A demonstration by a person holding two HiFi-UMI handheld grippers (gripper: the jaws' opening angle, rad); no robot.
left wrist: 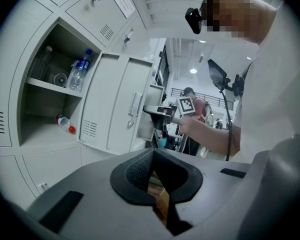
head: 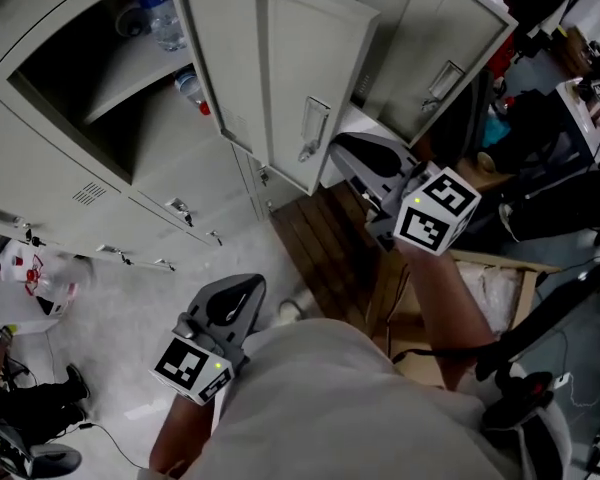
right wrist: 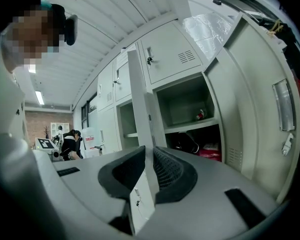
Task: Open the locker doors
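A: While the locker door (head: 280, 78) fills the upper middle of the head view, how does it stand?

B: Swung out from the bank of lockers, with its handle (head: 313, 126) facing us. Its free edge reaches towards the frame's centre, and the right gripper (head: 340, 148) is on that edge.

A: Clamped?

B: Yes. In the right gripper view the door's thin edge runs straight up between the two pads, and both press against it.

A: And the left gripper (head: 248, 286)?

B: Lower left of centre, well apart from the door. Its jaws are together with nothing in them.

A: What lies behind the door?

B: An open compartment at the upper left, with a shelf (head: 130, 86) across it. A water bottle (head: 165, 13) stands on the shelf. A red-capped bottle (head: 191, 89) lies on its side below.

A: Anything further out?

B: A second door (head: 450, 38) hangs open at the upper right. Closed lockers (head: 60, 188) run along the left edge.
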